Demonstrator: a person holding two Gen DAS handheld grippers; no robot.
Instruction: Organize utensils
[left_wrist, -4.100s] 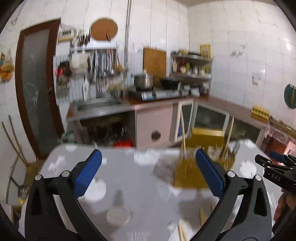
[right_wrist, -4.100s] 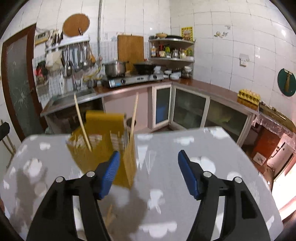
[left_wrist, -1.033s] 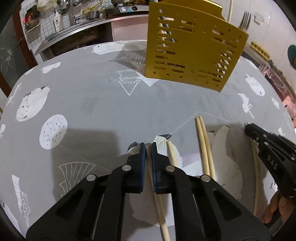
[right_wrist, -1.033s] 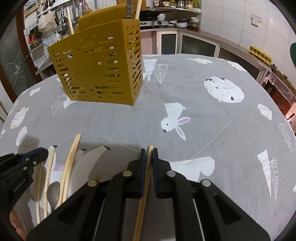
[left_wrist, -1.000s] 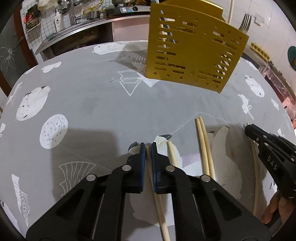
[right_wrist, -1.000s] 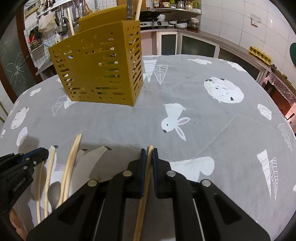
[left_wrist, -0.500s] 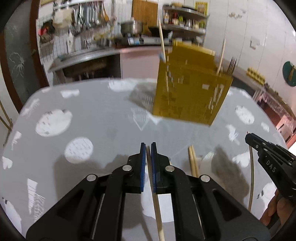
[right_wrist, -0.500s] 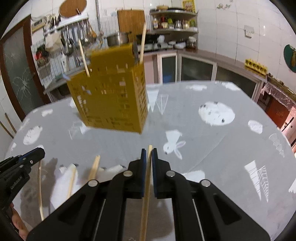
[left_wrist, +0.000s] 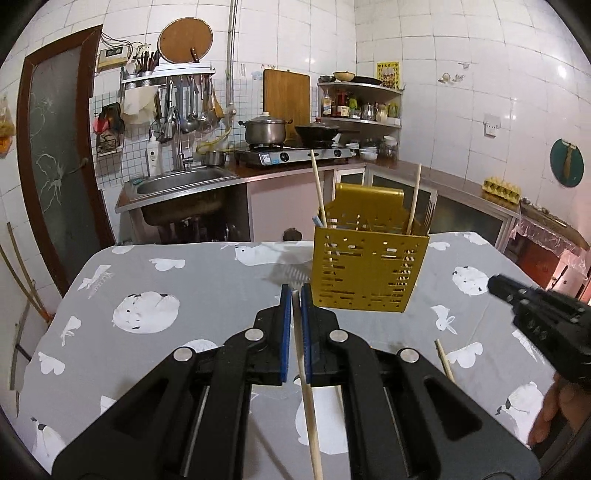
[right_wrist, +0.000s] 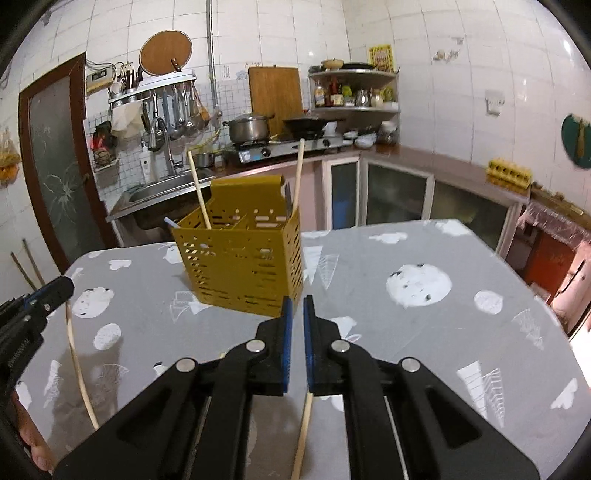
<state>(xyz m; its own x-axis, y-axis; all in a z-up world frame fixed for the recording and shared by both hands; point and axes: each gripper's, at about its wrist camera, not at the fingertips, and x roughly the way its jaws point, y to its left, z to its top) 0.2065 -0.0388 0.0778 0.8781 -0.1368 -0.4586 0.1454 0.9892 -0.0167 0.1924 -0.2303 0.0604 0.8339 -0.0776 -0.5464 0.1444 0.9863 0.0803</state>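
Note:
A yellow slotted utensil holder (left_wrist: 369, 273) stands on the grey patterned table (left_wrist: 192, 280), with two chopsticks and a fork upright in it. It also shows in the right wrist view (right_wrist: 243, 266). My left gripper (left_wrist: 295, 295) is shut on a chopstick (left_wrist: 308, 406), lifted above the table just left of the holder. My right gripper (right_wrist: 297, 306) is shut on another chopstick (right_wrist: 303, 432), lifted in front of the holder's right corner. Each gripper shows in the other's view, the right gripper (left_wrist: 543, 321) and the left gripper (right_wrist: 33, 306) with its chopstick (right_wrist: 77, 369).
One loose chopstick (left_wrist: 443, 360) lies on the table between the grippers. Behind the table are a sink (left_wrist: 177, 184), a stove with a pot (left_wrist: 264, 131) and cabinets. A door (left_wrist: 55, 166) is at the far left.
Both grippers have risen from the table, each lifting its chopstick, and now look level toward the holder. The other chopsticks on the cloth have dropped out of view.

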